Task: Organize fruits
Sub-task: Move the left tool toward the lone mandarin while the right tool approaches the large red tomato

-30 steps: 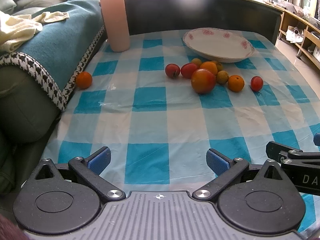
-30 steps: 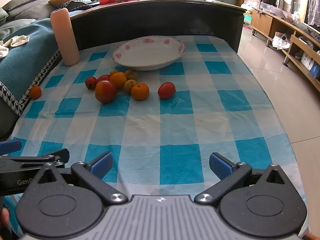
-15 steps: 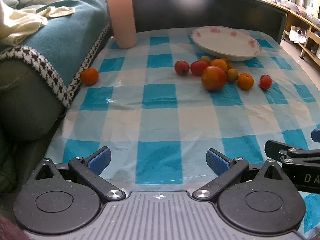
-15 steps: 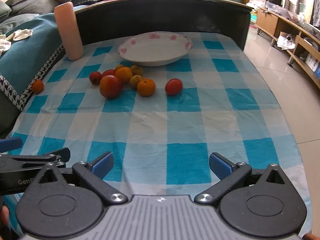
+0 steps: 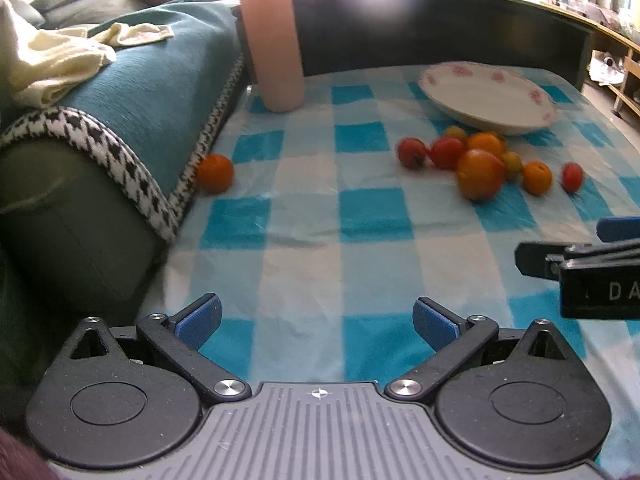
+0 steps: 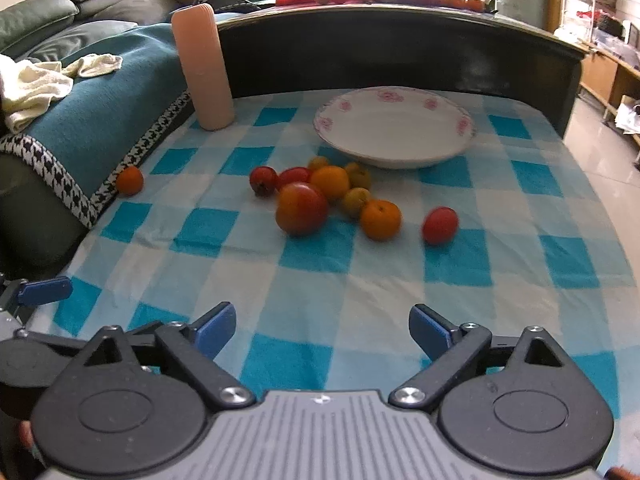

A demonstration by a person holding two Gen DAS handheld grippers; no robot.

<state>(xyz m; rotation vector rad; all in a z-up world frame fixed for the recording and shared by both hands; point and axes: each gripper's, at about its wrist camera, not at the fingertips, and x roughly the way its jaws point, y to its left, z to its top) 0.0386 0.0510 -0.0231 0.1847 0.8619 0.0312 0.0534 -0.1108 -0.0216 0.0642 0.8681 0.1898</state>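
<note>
Fruits (image 6: 320, 196) cluster before plate (image 6: 394, 128); both tools (image 5: 316, 316) (image 6: 322, 326) apart, empty.

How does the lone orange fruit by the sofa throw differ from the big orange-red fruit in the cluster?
The lone orange fruit is smaller, evenly orange, and sits apart against the houndstooth throw edge. The big orange-red fruit is the largest, blushed red, and crowded among other fruits near the plate. Both rest on the checked tablecloth, untouched.

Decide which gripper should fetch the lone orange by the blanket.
Left, probably. Its open gripper faces the orange on its own side; the right gripper, also open, faces the fruit pile instead.
</note>
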